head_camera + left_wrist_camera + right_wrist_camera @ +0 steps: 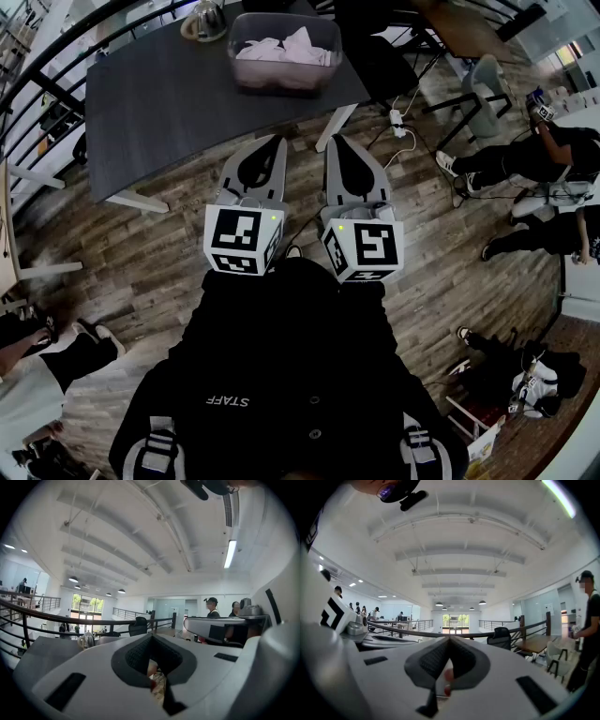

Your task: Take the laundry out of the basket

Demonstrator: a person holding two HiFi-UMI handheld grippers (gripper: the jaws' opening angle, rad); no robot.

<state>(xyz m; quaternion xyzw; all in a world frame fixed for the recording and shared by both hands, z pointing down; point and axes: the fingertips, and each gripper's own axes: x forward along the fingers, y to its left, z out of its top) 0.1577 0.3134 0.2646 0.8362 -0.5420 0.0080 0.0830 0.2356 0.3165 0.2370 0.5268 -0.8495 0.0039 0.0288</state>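
**Pre-reach: both grippers empty, laundry in basket**

Grippers: left gripper [278, 141] and right gripper [334, 142] held side by side in front of the body, roughly level, tips toward the table [159, 103]. Jaws on both closed tip to tip, nothing betw. them. Neither is near the load.

Load: laundry [286, 47] sits in a clear plastic basket [281, 82] at the table's near-right corner, well ahead of both tips. Pale cloth, crumpled, heaped to about rim height.

Handling (est.): soft, light, limp, so it'll drape and trail when lifted. Pieces prob. tangled, so one may drag another. Best hold is a raised fold at the top of the heap, pinched deep. Basket looks light and may slide or lift w/ the cloth, so brace its rim w/ the other gripper.

Surface/room: dark matte tabletop, metal pot [204, 19] left of the basket. Wood-plank floor [141, 272], power strip [398, 123] and cable nr table leg. Railing at left, people seated at right.
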